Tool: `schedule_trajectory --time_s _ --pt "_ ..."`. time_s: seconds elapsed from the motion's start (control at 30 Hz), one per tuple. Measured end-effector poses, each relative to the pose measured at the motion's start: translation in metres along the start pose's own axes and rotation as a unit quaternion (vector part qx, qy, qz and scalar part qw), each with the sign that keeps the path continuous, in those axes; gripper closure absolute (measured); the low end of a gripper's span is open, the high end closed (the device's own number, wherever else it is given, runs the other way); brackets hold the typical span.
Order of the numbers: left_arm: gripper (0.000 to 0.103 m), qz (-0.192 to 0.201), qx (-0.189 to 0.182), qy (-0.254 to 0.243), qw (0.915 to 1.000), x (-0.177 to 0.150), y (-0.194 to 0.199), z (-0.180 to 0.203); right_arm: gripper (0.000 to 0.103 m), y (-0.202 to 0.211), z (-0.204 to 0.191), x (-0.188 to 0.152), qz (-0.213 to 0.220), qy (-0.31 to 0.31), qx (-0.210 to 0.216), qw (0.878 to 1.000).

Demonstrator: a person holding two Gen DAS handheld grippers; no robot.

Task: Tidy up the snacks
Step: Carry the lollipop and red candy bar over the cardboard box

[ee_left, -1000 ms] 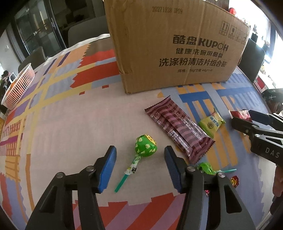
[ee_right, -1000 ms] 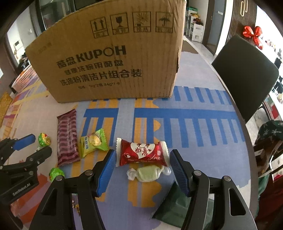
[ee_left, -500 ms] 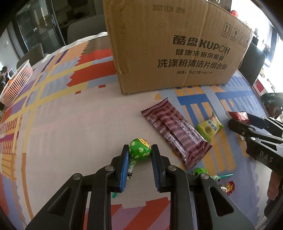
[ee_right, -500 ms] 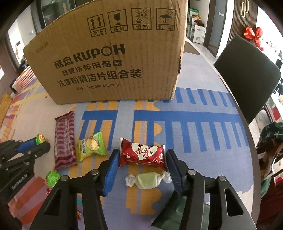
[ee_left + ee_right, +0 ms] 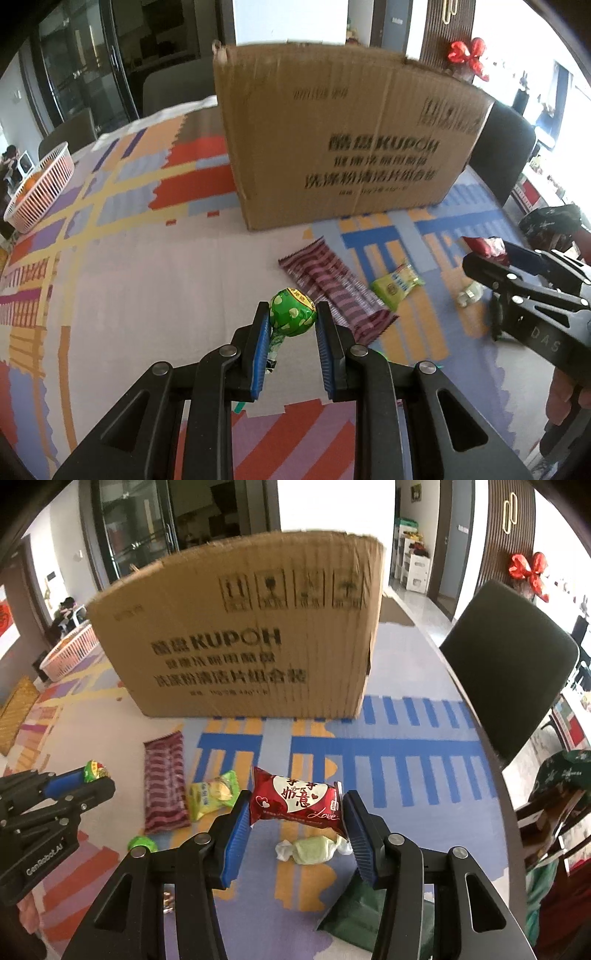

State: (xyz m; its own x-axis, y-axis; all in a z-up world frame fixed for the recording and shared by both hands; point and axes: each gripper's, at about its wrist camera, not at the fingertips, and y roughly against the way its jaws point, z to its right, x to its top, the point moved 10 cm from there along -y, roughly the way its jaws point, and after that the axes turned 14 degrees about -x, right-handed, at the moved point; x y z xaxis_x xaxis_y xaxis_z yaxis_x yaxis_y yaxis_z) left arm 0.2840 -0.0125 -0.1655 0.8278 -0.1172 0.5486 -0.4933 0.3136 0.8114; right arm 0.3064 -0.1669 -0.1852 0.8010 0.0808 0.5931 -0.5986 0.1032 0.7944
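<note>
So far, only the pick-up can be judged done for two snacks. Nearest in the left wrist view, the left gripper (image 5: 291,321) is closed almost fully on the green lollipop (image 5: 292,312), whose head is pinched between the blue fingers (image 5: 260,350) and appears lifted clear of the counter (image 5: 147,280). In the right wrist view, the right gripper (image 5: 295,812) is clamped part-way on the red heart-printed packet (image 5: 295,799), which is held by its two ends above the cloth. Just below it a pale green wrapped candy (image 5: 314,849) is left lying, with a dark green pouch (image 5: 354,912) at the near edge. Further out, a yellow-green packet (image 5: 214,794), a long maroon striped bar (image 5: 164,782) and a second green lollipop (image 5: 142,843) are still to be collected. Beyond them the cardboard box (image 5: 240,642) stands upright, probably the destination; its inside cannot be seen, so earlier deposits cannot be told. Most of the sorting is therefore judged unfinished.
</note>
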Motion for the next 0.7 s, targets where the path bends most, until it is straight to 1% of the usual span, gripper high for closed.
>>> schedule_trajectory --time_s 0.2,0.47,0.7 --pt "0.078 0.035 -0.008 -0.014 0.9993 0.019 0.030 0.013 0.053 0.030 0.004 0.012 0.028 -0.008 0.011 1.000" --pt "0.078 0.084 -0.014 -0.042 0.9955 0.056 0.068 0.032 0.052 0.074 0.009 0.048 0.082 -0.015 0.021 0.996" --pt "0.078 0.128 -0.015 -0.060 0.9898 0.094 0.096 0.043 0.052 0.100 0.011 0.078 0.121 -0.016 0.025 0.992"
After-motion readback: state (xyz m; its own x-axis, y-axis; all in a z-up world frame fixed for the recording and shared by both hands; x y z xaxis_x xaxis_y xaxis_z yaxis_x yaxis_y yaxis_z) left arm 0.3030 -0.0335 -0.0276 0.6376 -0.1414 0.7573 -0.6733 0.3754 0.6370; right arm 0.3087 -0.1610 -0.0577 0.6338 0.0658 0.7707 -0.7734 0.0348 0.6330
